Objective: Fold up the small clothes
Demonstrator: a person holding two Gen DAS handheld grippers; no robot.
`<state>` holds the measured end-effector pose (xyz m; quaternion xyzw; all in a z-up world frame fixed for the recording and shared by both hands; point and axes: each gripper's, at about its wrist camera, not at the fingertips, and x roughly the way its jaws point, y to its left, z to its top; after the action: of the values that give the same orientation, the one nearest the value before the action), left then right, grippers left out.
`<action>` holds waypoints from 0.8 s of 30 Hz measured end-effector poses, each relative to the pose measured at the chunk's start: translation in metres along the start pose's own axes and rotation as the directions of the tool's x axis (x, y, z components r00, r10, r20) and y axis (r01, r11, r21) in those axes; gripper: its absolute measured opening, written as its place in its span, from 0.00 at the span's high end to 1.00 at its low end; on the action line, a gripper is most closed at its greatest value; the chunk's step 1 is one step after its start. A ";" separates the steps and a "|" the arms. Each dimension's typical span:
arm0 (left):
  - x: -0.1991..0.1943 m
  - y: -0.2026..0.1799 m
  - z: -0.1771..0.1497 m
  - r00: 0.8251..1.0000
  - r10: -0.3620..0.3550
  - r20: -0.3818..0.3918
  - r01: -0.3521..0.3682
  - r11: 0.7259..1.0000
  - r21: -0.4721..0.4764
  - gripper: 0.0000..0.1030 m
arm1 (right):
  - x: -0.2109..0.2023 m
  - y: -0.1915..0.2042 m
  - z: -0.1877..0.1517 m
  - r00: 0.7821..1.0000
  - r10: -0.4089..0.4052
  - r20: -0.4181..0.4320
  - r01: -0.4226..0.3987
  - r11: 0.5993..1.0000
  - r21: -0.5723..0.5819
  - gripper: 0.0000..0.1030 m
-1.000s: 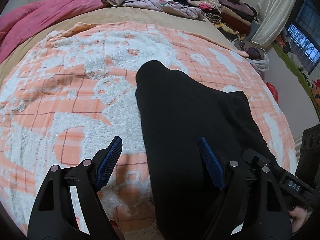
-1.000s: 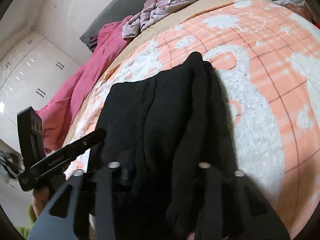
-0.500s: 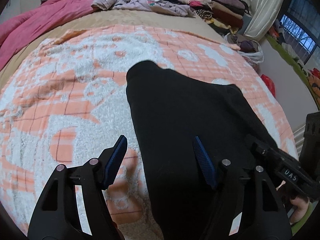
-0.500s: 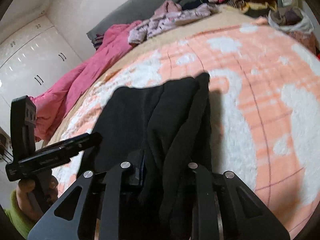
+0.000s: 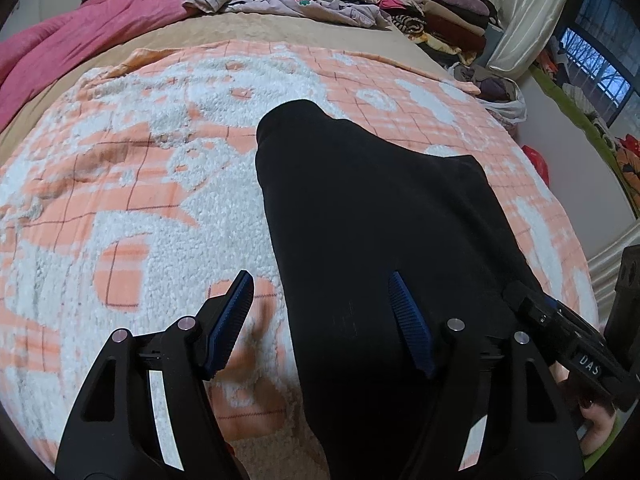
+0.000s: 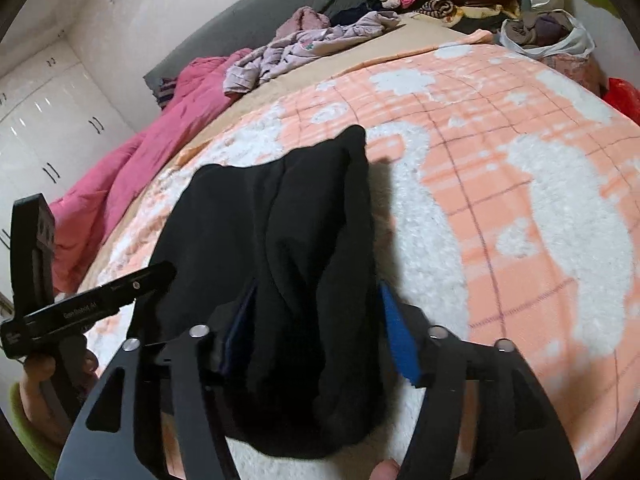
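The black garment (image 5: 372, 232) is lying on the orange and white blanket (image 5: 120, 200), and its long axis is running away from both tongs, toward 12 o'clock in the left wrist view. Its near end is coming down between the two grippers, and its far narrow end is pointing at about 11 o'clock there.

The left gripper (image 5: 322, 312) is standing with its fingers apart and is holding nothing. Its left pad (image 5: 232, 320) is hanging over bare blanket, while its right pad (image 5: 408, 328) is showing in front of the black cloth, so the garment's left edge is passing between them.

The right gripper (image 6: 316, 320) is also standing with its fingers apart. A thick bundle of the garment (image 6: 280, 260) is sitting in the gap, but the blue pad (image 6: 396, 336) at 3 o'clock is appearing beside the cloth and not pressing into it, so it does not seem clamped.

The right gripper seems nearer to the bulk of the cloth. The coming fold will probably run along the long axis, toward 12 o'clock.
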<state>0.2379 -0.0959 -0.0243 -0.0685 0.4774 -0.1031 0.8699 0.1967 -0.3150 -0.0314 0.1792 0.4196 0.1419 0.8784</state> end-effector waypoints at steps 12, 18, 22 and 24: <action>-0.009 0.001 -0.022 0.999 -0.040 0.001 0.040 0.999 -0.009 0.39 | 0.002 -0.012 -0.016 0.995 0.089 -0.052 -0.086 0.994 0.061 0.47; -0.008 -0.003 -0.025 0.998 -0.055 -0.003 0.055 0.998 -0.007 0.49 | 0.003 -0.013 -0.020 0.992 0.118 -0.044 -0.114 0.990 0.078 0.53; -0.011 -0.002 -0.025 0.999 -0.052 -0.002 0.052 0.999 -0.007 0.49 | -0.004 -0.004 -0.021 0.997 0.068 -0.041 -0.066 0.997 0.050 0.42; -0.014 -0.001 -0.026 0.999 -0.052 0.000 0.052 0.999 -0.006 0.48 | -0.009 0.001 -0.022 0.999 0.027 -0.030 -0.026 0.999 0.026 0.38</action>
<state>0.2086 -0.0942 -0.0261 -0.0836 0.4757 -0.1240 0.8668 0.1734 -0.3134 -0.0377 0.1940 0.4322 0.1506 0.8677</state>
